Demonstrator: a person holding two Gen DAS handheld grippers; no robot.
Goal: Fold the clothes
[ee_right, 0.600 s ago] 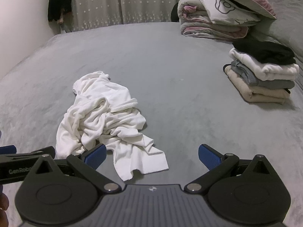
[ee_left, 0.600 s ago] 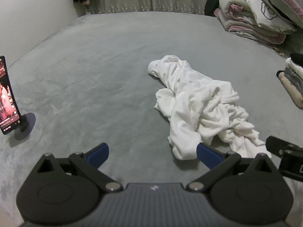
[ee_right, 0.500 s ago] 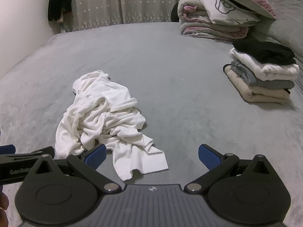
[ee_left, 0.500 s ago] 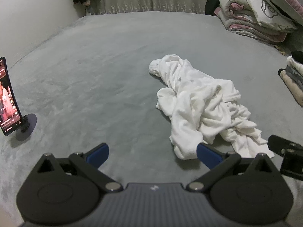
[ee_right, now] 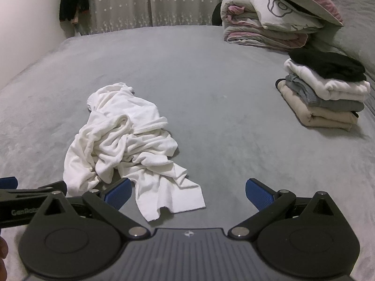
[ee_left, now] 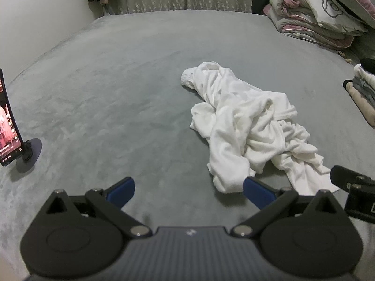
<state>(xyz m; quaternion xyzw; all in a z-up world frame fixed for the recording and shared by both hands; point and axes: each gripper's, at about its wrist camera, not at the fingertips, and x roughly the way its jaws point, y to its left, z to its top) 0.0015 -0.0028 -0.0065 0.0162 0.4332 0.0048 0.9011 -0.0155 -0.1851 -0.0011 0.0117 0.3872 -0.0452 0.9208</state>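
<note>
I see the grey bed (ee_right: 211,75), bare around a crumpled white garment (ee_right: 126,140) near its front. A folded stack (ee_right: 328,93) sits far right. My left gripper (ee_left: 188,188) and right gripper (ee_right: 188,190) gape wide, holding nothing.

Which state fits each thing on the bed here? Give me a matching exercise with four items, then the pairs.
Things:
1. white garment
2. clothes pile
3. phone
4. quilt

States:
A. propped upright on a stand, screen lit
B. crumpled, unfolded
C. rolled up under a pink pillow
D. folded and stacked, black piece on top

Pairs: 1-B, 2-D, 3-A, 4-C
</note>
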